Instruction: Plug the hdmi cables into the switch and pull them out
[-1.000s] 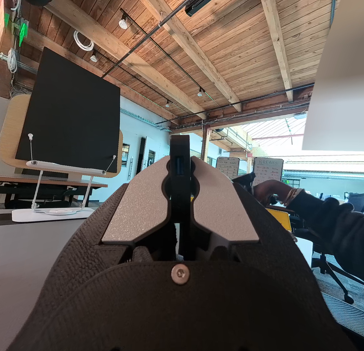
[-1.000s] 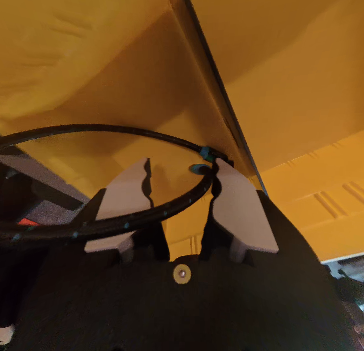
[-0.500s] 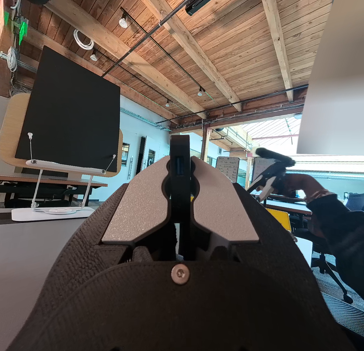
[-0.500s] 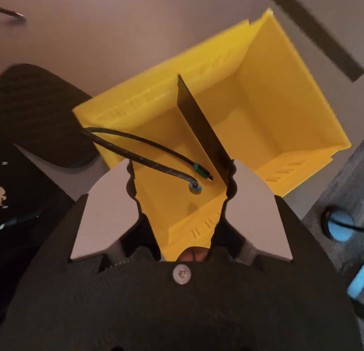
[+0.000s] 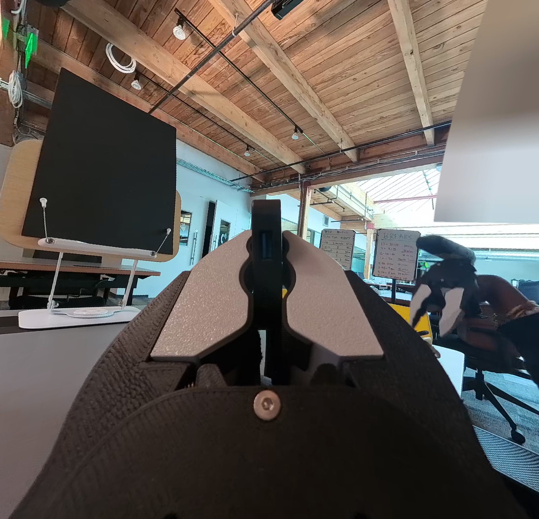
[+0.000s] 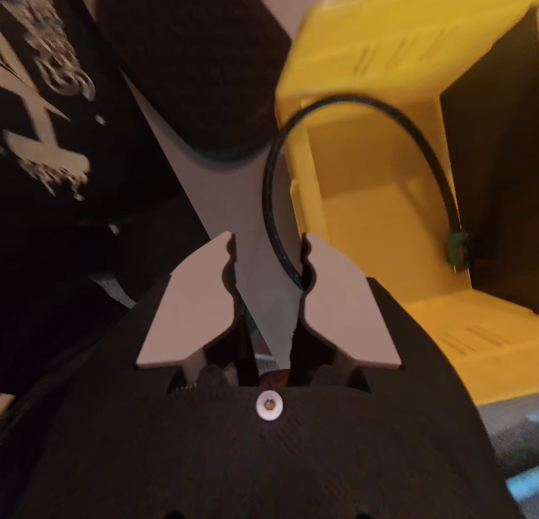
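My left gripper (image 5: 267, 237) is shut on a slim black switch (image 5: 266, 219), held upright with a blue port facing me. My right gripper (image 6: 267, 239) is open above the table edge, beside a yellow bin (image 6: 364, 53). A black braided HDMI cable (image 6: 379, 102) arcs out of the bin and passes by the inner edge of the right finger (image 6: 335, 301); no grip on it shows. Its green-ringed plug (image 6: 455, 248) lies in the bin against a black divider (image 6: 495, 155). The right gripper also shows blurred in the left wrist view (image 5: 436, 309), above the bin (image 5: 408, 315).
A black board on a white stand (image 5: 108, 169) sits at the far left of the grey table (image 5: 43, 373). An office chair (image 5: 495, 373) and a white box (image 5: 449, 365) are at the right. The left gripper's dark back (image 6: 189, 67) and a person's black printed garment (image 6: 58, 126) lie left of the bin.
My right gripper has risen out of the yellow bin and swung back over the table edge, and its jaws have narrowed. The left gripper has stayed still, shut on the switch.
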Tool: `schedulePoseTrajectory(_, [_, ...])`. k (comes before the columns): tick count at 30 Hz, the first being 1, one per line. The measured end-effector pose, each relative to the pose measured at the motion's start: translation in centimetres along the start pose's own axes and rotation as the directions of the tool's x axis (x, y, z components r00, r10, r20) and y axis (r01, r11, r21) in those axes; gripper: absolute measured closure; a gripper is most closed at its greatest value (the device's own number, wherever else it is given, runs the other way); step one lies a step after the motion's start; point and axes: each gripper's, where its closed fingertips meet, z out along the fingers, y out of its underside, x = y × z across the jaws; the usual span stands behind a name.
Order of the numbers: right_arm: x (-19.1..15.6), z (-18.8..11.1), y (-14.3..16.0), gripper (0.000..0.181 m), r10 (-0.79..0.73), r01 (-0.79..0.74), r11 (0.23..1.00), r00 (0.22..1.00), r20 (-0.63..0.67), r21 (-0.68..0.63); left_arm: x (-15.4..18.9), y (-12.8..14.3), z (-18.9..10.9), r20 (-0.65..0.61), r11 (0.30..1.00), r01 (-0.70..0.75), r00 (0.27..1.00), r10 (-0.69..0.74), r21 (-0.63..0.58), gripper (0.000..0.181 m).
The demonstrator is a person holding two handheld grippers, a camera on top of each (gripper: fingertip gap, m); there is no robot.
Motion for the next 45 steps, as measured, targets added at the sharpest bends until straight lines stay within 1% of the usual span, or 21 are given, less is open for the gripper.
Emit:
schedulePoseTrajectory(2, [1.2,0.5,1.3,0.151,-0.018,0.01,0.996,0.996,-0.089,-0.089,0.0,0.0,0.0,-0.001,1.0,0.004,1.0,-0.004,-0.001,0.167])
schedulePoseTrajectory(3, [1.7,0.5,1.3,0.157,-0.029,0.017,0.994,0.993,-0.114,-0.104,0.0,0.0,0.0,-0.001,1.0,0.005,1.0,-0.005,-0.001,0.168])
schedulePoseTrajectory(5, [2.8,0.3,-0.1,0.17,-0.045,0.038,0.998,0.988,-0.147,-0.055,0.0,0.0,0.0,-0.003,1.0,0.003,1.0,-0.003,-0.001,0.167])
schedulePoseTrajectory(7, [4.1,0.4,-1.6,0.172,-0.012,0.011,1.0,0.989,-0.147,-0.013,0.1,0.1,0.1,-0.006,1.0,0.0,1.0,0.0,-0.005,0.167])
schedulePoseTrajectory(11, [4.2,3.1,-1.7,0.173,0.121,-0.111,0.986,0.99,0.078,-0.123,0.2,0.2,0.1,-0.008,1.0,0.001,1.0,-0.001,-0.008,0.168])
schedulePoseTrajectory(13, [4.8,3.5,-2.7,0.173,0.193,-0.18,0.979,0.972,0.137,-0.099,0.1,0.2,0.1,-0.007,1.0,0.006,1.0,-0.006,-0.007,0.168])
schedulePoseTrajectory(16, [5.1,3.7,-3.3,0.174,0.286,-0.266,0.957,0.933,0.218,-0.118,0.1,0.1,0.0,-0.007,1.0,0.007,1.0,-0.007,-0.006,0.168])
schedulePoseTrajectory(20, [5.0,3.6,-3.3,0.173,0.41,-0.371,0.912,0.841,0.353,-0.174,0.2,0.2,0.0,-0.01,1.0,0.01,1.0,-0.01,-0.008,0.168])
schedulePoseTrajectory(23, [6.0,3.6,-3.4,0.173,0.453,-0.423,0.891,0.809,0.374,-0.164,0.2,0.2,0.0,-0.012,1.0,0.016,1.0,-0.017,-0.01,0.167])
schedulePoseTrajectory(26, [8.0,3.8,-3.6,0.173,0.487,-0.479,0.871,0.818,0.306,-0.107,0.2,0.3,0.1,-0.015,1.0,0.021,1.0,-0.021,-0.014,0.168])
schedulePoseTrajectory(28, [9.0,3.9,-3.7,0.172,0.42,-0.42,0.906,0.881,0.217,-0.045,0.3,0.3,0.1,-0.016,1.0,0.022,1.0,-0.022,-0.016,0.167])
schedulePoseTrajectory(29, [9.2,3.8,-3.7,0.166,0.373,-0.377,0.926,0.909,0.185,-0.017,0.3,0.4,0.1,-0.016,1.0,0.022,1.0,-0.022,-0.017,0.168])
schedulePoseTrajectory(31, [9.6,3.5,-3.9,0.139,0.334,-0.34,0.94,0.935,0.121,0.03,0.2,0.4,0.1,-0.015,1.0,0.024,1.0,-0.024,-0.02,0.168])
schedulePoseTrajectory(34, [10.4,2.3,-4.6,0.129,0.321,-0.321,0.94,0.947,0.014,0.116,0.3,0.5,0.2,-0.019,0.999,0.021,1.0,-0.021,-0.026,0.168])
schedulePoseTrajectory(36, [10.4,0.5,-6.5,0.125,0.305,-0.285,0.932,0.951,-0.059,0.226,0.4,0.6,0.2,-0.023,0.999,0.016,1.0,-0.017,-0.03,0.168])
schedulePoseTrajectory(38, [8.8,-2.5,-11.0,0.11,0.255,-0.183,0.869,0.962,-0.098,0.46,0.5,0.7,0.3,-0.029,0.999,0.017,0.999,-0.018,-0.033,0.168])
schedulePoseTrajectory(39, [7.3,-4.2,-13.7,0.099,0.201,-0.093,0.8,0.972,-0.118,0.593,0.6,0.7,0.3,-0.034,0.999,0.021,0.999,-0.022,-0.034,0.168])
schedulePoseTrajectory(41, [3.3,-7.4,-18.7,0.071,0.084,0.111,0.59,0.976,-0.198,0.799,0.7,0.6,0.3,-0.054,0.999,0.045,0.997,-0.046,-0.028,0.168])
schedulePoseTrajectory(43, [-0.8,-8.8,-22.7,0.041,0.01,0.272,0.356,0.956,-0.295,0.894,1.0,0.3,0.2,-0.083,0.997,0.077,0.994,-0.077,-0.012,0.167])
schedulePoseTrajectory(44, [-2.9,-8.5,-24.3,0.036,-0.034,0.307,0.291,0.95,-0.311,0.906,1.1,0.1,0.1,-0.1,0.996,0.094,0.991,-0.094,0.0,0.168])
schedulePoseTrajectory(45, [-5.4,-7.4,-25.9,0.036,-0.113,0.313,0.247,0.949,-0.294,0.917,1.3,-0.2,0.0,-0.121,0.993,0.114,0.986,-0.112,0.013,0.168])
